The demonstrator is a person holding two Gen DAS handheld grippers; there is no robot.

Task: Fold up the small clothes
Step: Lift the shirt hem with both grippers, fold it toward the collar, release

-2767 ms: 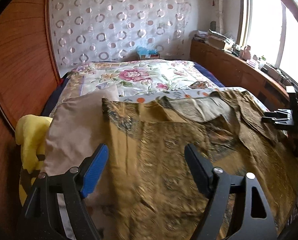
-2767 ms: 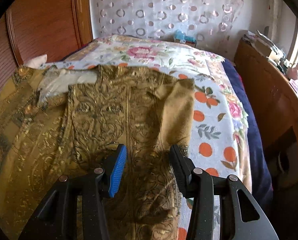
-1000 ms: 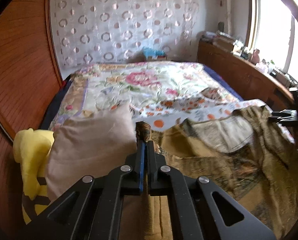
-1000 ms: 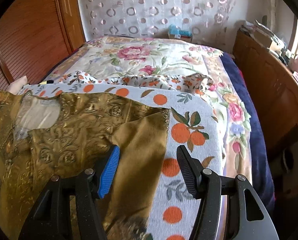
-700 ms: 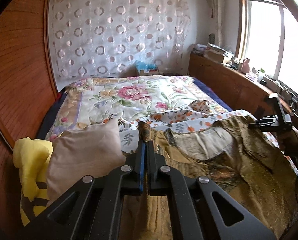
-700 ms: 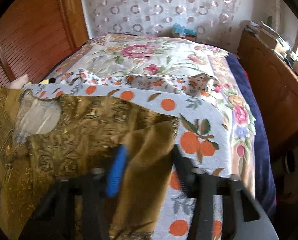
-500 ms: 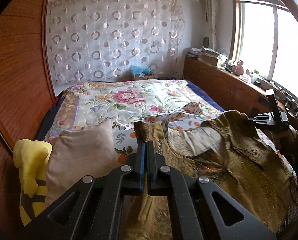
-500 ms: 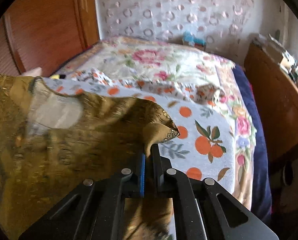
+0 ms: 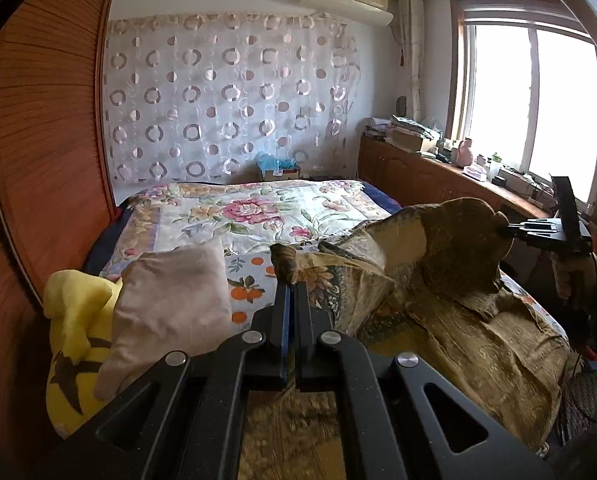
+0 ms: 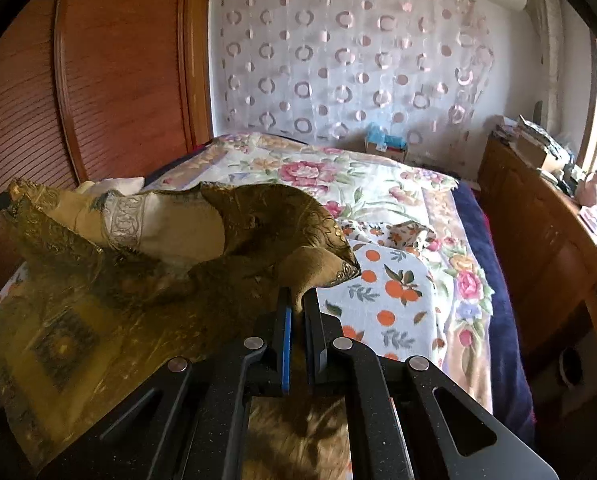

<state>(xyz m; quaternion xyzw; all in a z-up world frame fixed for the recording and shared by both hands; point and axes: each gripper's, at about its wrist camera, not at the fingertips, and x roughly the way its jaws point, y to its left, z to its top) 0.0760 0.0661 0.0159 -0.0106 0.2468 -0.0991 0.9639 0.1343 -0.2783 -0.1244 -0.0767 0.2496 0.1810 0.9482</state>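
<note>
Gold brocade garment (image 10: 146, 280) is lying across the near end of the bed (image 10: 378, 184), on the orange-print sheet (image 10: 394, 300), with its far edge lifted clear of the sheet. I am clamping one corner in the left gripper (image 9: 292, 292), jaws clenched flat on the cloth, and the other corner in the right gripper (image 10: 298, 304), whose jaws have just been closing and are now pinching a folded tip of fabric. I am judging the step as carrying the raised edge over to make the first fold. To do it well I am aiming to keep both corners level and taut between the grippers, so the edge comes down straight without bunching in the middle, where it is sagging and rumpled now. Fabric is looking heavy and stiff, with a shiny scrolled pattern, a plain pale lining showing inside the neck opening, and a patterned trim band.
</note>
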